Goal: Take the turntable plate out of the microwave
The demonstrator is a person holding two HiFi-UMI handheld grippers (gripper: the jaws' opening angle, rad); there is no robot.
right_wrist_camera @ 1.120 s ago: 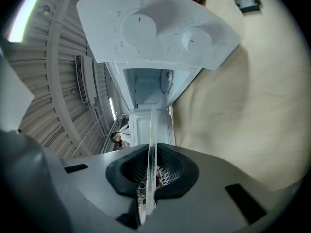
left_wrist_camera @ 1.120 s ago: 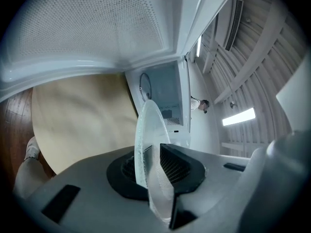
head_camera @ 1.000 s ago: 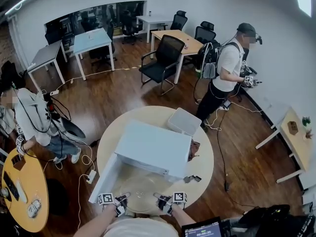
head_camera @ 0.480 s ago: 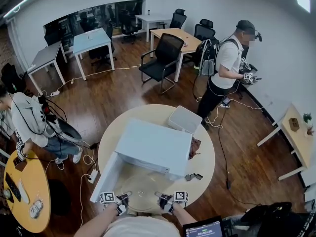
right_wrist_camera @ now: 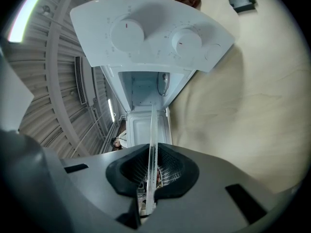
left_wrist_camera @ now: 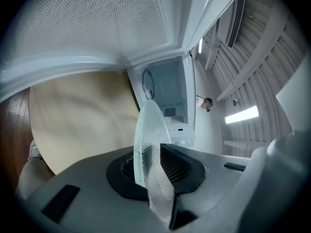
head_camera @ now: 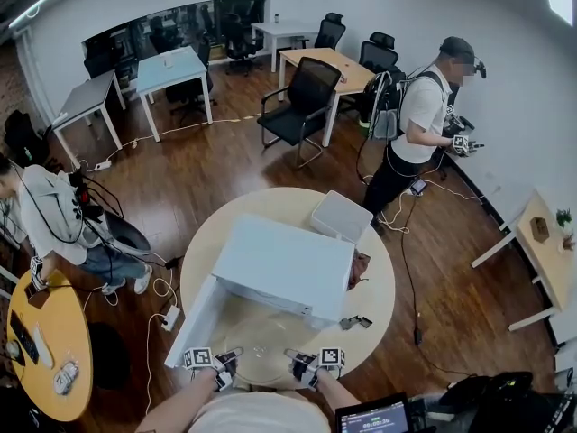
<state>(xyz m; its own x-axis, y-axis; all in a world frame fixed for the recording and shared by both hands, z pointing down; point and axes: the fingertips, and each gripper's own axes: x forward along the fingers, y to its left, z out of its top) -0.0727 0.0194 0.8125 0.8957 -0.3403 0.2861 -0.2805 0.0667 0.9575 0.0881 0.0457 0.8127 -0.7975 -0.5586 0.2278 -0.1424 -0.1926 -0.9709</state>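
The clear glass turntable plate hangs level over the front of the round table, outside the white microwave. My left gripper is shut on its left rim and my right gripper is shut on its right rim. In the left gripper view the plate runs edge-on between the pads of the left gripper. In the right gripper view the plate is a thin edge clamped in the right gripper. The microwave door stands open at the left.
A white box, a brown item and a small dark object lie on the round table. One person stands at the right, another at the left. A laptop sits at the bottom edge.
Both grippers and the plate stay where they were. Only the head view has shifted slightly.
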